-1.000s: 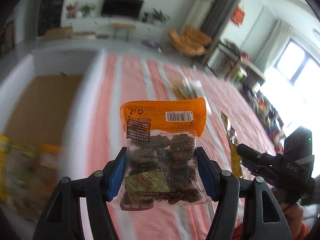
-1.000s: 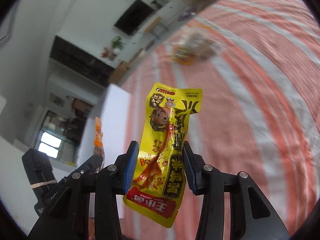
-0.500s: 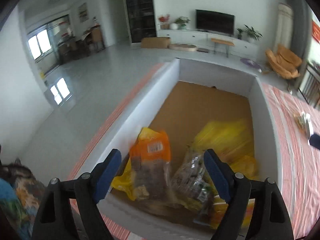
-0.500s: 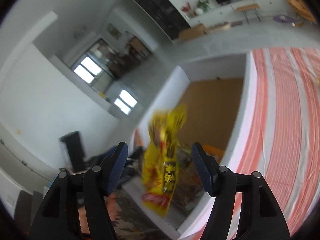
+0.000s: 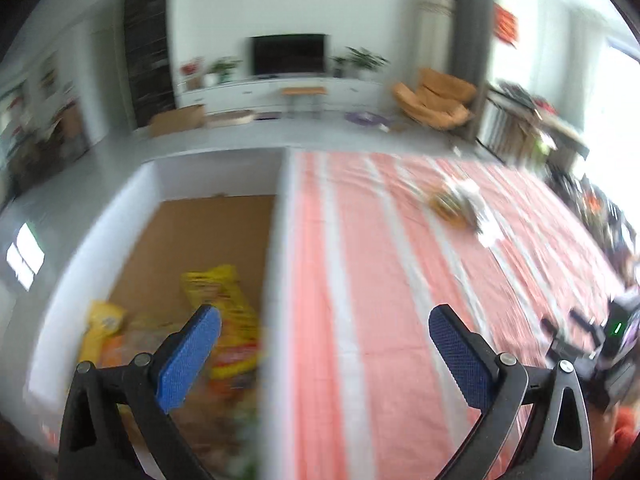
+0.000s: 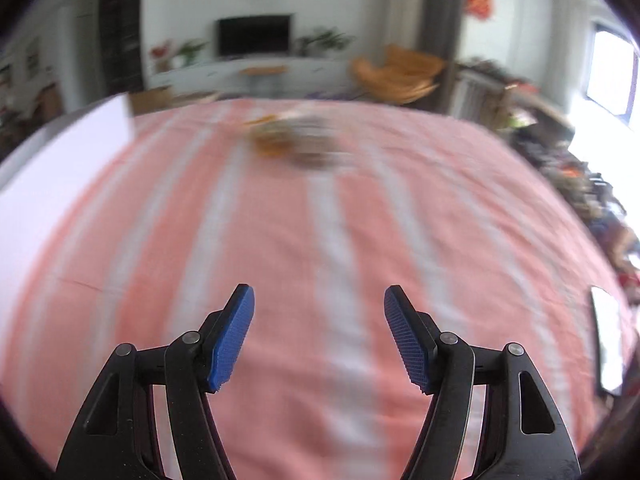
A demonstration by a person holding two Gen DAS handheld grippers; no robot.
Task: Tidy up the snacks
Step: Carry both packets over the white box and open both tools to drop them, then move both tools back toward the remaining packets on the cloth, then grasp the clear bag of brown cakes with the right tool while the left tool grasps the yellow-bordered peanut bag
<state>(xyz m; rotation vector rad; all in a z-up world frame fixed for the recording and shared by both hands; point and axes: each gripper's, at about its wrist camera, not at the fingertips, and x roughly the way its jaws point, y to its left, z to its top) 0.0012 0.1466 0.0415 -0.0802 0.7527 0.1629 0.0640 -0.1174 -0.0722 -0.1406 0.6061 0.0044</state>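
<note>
Facing snack pile (image 6: 294, 140) far ahead, slightly left of right gripper (image 6: 318, 332) | jaws apart, empty | left gripper (image 5: 325, 356) apart, empty, beside box (image 5: 276, 240) | right nearer

I'm in a home living room. Far off, a TV (image 5: 287, 54) hangs on the white wall above a low white cabinet (image 5: 280, 92) with potted plants (image 5: 362, 58). An orange lounge chair (image 5: 434, 100) sits to the right, near a bright window (image 6: 610, 80). A striped pink cloth (image 5: 380, 280) covers the table.
</note>
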